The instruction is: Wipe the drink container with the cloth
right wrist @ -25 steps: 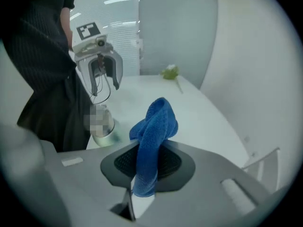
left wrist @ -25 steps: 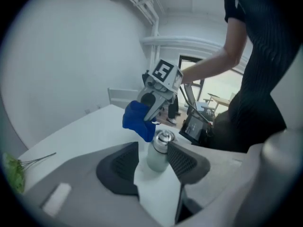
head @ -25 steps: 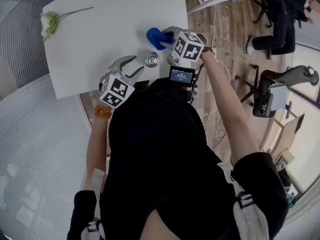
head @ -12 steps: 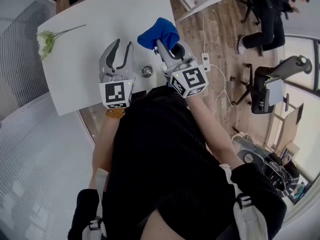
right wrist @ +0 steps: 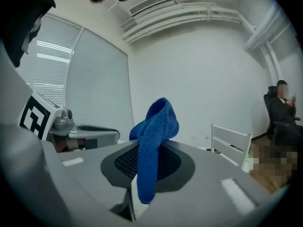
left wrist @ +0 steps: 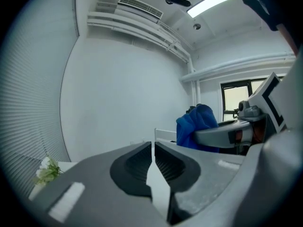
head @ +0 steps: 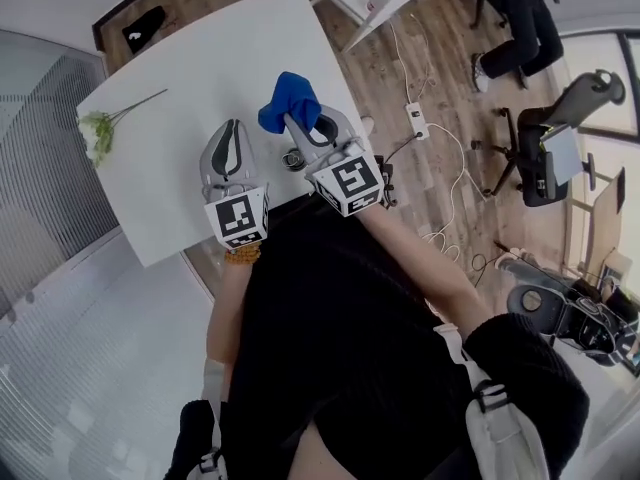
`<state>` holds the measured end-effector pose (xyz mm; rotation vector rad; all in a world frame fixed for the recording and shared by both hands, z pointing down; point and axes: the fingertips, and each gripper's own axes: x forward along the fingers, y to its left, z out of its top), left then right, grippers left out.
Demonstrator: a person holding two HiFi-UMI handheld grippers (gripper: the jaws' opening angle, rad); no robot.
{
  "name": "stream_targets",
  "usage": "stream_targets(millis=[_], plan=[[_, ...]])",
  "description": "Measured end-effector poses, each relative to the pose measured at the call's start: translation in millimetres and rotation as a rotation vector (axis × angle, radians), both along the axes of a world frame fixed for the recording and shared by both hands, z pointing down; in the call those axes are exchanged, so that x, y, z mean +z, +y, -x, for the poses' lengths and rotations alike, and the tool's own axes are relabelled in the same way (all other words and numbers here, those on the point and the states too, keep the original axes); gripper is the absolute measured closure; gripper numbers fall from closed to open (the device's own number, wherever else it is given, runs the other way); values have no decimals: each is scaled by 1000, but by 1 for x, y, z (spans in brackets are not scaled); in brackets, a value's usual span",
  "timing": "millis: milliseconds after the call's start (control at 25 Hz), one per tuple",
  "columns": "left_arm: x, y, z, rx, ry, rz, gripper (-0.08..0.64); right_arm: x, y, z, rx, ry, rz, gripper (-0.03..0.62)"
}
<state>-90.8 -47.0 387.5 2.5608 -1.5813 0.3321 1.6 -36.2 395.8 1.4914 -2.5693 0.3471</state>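
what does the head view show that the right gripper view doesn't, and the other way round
Only the head view: the white table, the drink can standing near its edge, a flower at the table's left end, and a power strip on the wood floor.
Only the right gripper view: the ceiling air vent and the window blinds.
Both: the blue cloth pinched in the right tool, the left tool beside it, and a seated person in the background.
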Motion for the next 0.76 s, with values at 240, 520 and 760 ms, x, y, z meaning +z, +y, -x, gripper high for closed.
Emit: stream_targets(millis=[240, 520, 760], plan=[[-1, 6, 3, 14, -32, -2, 549, 0, 0, 6, 6, -22, 3, 522], [-2, 12, -4, 47, -61, -18, 552, -1, 6, 12, -10, -37, -3, 522], [-4, 14, -7, 56, -83, -33, 554, -1, 9, 12, -29, -41, -1, 522]])
